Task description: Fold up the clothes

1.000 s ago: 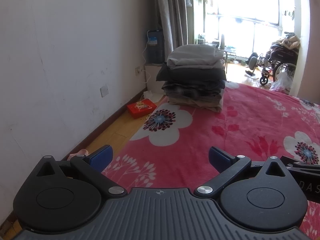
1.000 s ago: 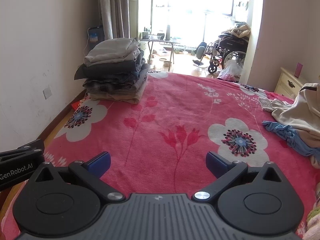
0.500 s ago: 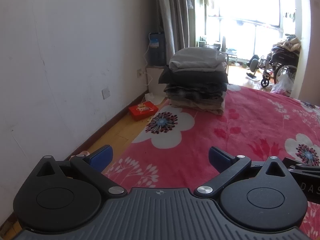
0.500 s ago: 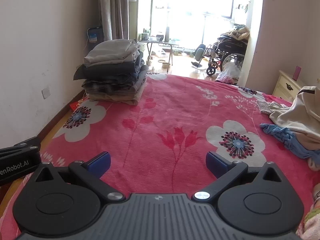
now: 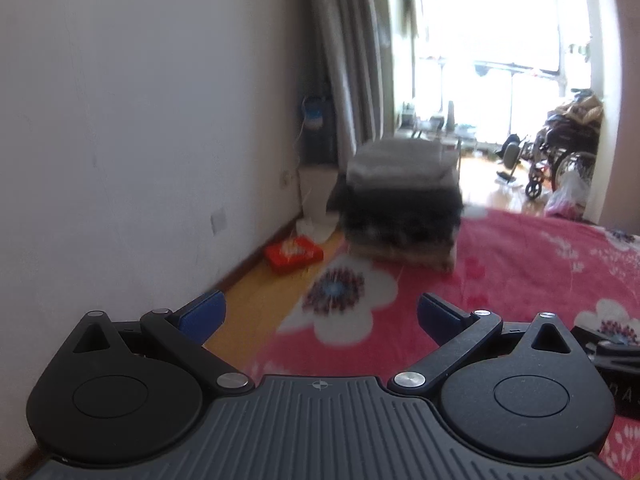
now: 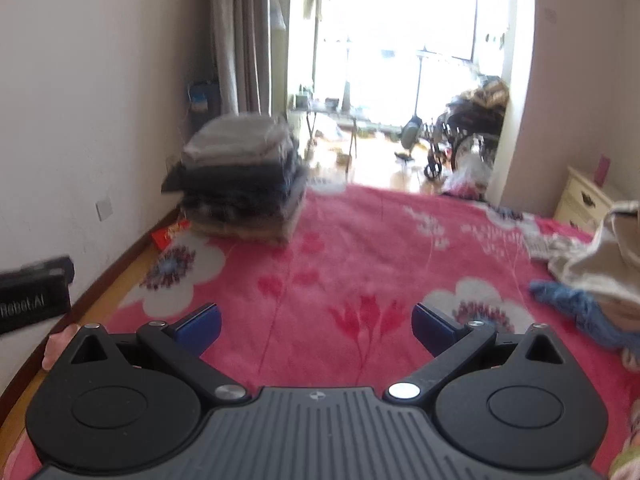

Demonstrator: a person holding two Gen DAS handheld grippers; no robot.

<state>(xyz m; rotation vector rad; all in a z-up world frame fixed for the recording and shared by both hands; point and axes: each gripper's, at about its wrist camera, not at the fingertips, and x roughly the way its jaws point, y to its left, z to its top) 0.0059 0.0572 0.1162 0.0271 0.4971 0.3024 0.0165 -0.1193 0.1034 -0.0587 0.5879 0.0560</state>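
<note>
Pink floral blanket (image 6: 360, 248) is spreading out under and ahead of both claws as I am watching the feeds. My left gripper (image 5: 318, 316) is hanging with its blue pads (image 5: 200, 316) spread wide and nothing between them; its left pad is sitting over the wooden floor (image 5: 256, 300) beside the bed, its right pad over the blanket. My right gripper (image 6: 316, 326) is likewise gaping, empty, hovering over the blanket.

Well ahead of the left claw, slightly to its right, the stack of folded clothes (image 5: 402, 200) is sitting at the blanket's far edge, blurred. From the right claw the same stack (image 6: 240, 184) is lying well ahead and to the left. A heap of unfolded clothes (image 6: 596, 264), cream over blue, is lying to the right of the right claw, ahead of it, well apart from the stack.

A red box (image 5: 293, 255) is resting on the floor ahead of the left claw, by the wall. A wheelchair (image 6: 460, 140) is standing far ahead, beyond the bed, in the bright doorway.
</note>
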